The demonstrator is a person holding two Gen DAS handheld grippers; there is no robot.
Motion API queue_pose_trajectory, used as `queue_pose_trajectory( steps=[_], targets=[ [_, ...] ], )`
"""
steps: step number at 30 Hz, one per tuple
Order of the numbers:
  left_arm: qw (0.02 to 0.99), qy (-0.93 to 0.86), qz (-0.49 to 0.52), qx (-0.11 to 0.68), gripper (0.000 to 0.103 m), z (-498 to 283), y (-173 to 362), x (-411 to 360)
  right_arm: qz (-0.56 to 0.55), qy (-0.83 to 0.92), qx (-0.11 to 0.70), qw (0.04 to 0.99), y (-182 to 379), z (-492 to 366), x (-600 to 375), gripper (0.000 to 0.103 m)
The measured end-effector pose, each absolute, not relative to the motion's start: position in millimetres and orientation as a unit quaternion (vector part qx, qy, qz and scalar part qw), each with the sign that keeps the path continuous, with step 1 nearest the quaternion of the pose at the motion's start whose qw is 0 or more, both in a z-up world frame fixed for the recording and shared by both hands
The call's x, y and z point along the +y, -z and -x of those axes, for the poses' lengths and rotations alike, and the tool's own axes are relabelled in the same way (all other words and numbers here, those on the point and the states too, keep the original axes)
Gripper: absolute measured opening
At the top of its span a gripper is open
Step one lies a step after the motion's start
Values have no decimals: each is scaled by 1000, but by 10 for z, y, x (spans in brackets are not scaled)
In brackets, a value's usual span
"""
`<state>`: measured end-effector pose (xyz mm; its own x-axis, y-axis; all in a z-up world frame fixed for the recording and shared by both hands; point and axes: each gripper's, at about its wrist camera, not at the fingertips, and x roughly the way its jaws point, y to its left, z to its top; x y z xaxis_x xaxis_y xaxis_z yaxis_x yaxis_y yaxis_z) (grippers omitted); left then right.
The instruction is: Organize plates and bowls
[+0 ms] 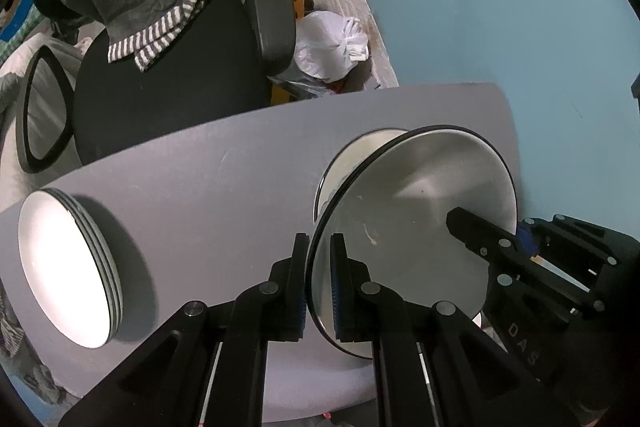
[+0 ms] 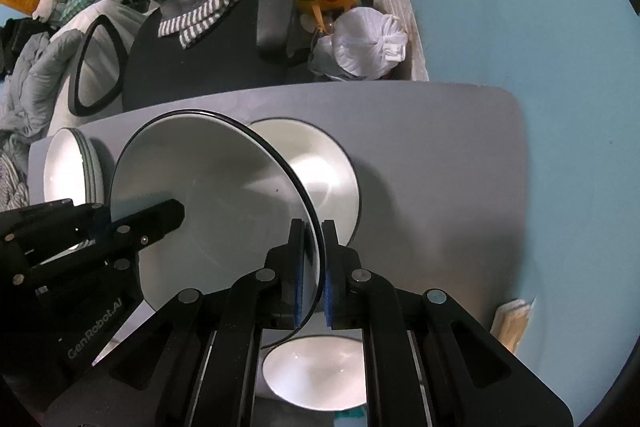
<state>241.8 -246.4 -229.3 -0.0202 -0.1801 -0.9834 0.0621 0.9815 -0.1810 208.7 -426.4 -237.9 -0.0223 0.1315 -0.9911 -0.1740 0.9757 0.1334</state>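
A large white plate with a black rim hangs tilted above the grey table, held from both sides. My left gripper is shut on its left rim. My right gripper is shut on the opposite rim. Under the held plate another white plate lies on the table, partly hidden. A stack of white plates sits at the table's left end. A white bowl shows below my right gripper's fingers.
A black office chair with grey clothing draped on it stands behind the table. A tied white plastic bag and clutter lie on the floor beside it. Blue floor lies to the right of the table.
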Motion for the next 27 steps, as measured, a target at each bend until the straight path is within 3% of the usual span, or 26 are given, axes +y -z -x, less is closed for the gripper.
queue_pose_trajectory(
  steps=[27],
  targets=[
    [679,81,9,730,11,-2484,2619,-2562,-1,-110,734,671,2760,-2277,-4408,8]
  ],
)
